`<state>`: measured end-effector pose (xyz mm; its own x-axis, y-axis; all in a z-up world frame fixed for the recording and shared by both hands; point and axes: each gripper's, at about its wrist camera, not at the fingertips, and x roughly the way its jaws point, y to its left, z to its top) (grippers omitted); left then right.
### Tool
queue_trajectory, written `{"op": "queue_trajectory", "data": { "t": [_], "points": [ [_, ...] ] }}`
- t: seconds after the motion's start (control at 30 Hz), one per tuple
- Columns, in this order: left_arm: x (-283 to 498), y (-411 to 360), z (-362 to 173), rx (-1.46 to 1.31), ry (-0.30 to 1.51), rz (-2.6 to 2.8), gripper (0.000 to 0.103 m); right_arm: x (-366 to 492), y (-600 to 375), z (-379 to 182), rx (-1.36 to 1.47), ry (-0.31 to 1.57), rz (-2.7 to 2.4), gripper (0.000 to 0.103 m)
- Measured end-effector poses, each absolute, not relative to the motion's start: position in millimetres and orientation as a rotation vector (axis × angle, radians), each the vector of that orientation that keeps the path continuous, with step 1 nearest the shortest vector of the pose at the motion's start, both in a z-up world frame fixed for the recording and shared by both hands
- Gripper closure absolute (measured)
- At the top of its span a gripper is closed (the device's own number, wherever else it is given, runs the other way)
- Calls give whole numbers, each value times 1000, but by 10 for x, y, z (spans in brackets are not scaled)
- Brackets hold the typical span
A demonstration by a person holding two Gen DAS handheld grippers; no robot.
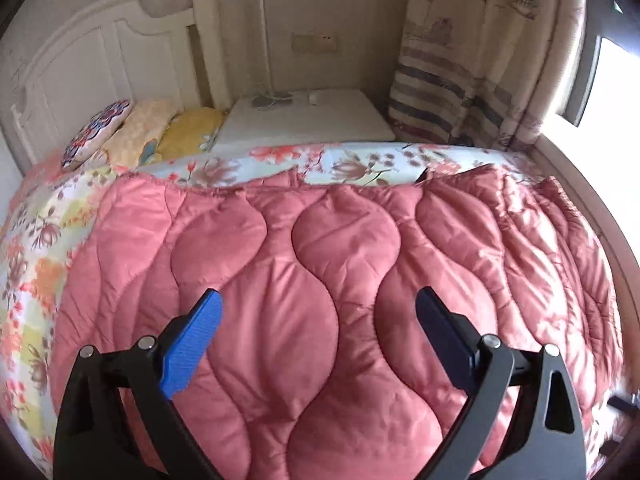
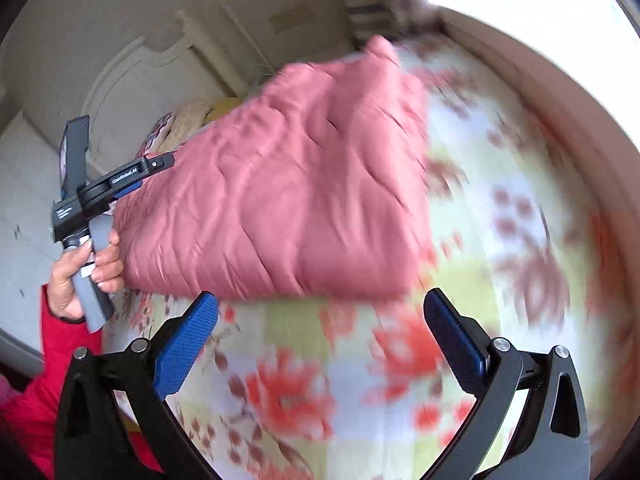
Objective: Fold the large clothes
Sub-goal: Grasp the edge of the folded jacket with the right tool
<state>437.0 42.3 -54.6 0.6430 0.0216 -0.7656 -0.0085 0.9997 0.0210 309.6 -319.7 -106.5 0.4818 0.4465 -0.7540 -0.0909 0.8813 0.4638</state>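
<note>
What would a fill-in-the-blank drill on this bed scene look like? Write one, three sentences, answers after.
1. The quilted garment on the bed is ____ in colour.
2. Both the left gripper and the right gripper have jaws that stand ____.
3. The sheet under the garment has a ____ print.

Answers: pink; open; floral

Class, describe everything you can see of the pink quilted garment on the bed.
The pink quilted garment looks padded and satiny, stitched in wavy channels with a ruffled far edge. It lies folded on the floral bedsheet, wrinkled toward the window side. The left gripper hovers open just above it; the right gripper is open over bare sheet near its corner. Neither clamps it.
</note>
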Motion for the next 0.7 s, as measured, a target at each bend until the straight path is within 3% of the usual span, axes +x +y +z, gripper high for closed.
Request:
{"op": "queue_trajectory", "data": {
  "t": [0.3,0.7],
  "points": [
    [4442,511,-641,59,881,127,5,3231,-3387,-1367,700,983,469,4],
    [4652,548,-918,182,987,124,4,3526,-3311,-1326,729,953,413,4]
  ]
}}
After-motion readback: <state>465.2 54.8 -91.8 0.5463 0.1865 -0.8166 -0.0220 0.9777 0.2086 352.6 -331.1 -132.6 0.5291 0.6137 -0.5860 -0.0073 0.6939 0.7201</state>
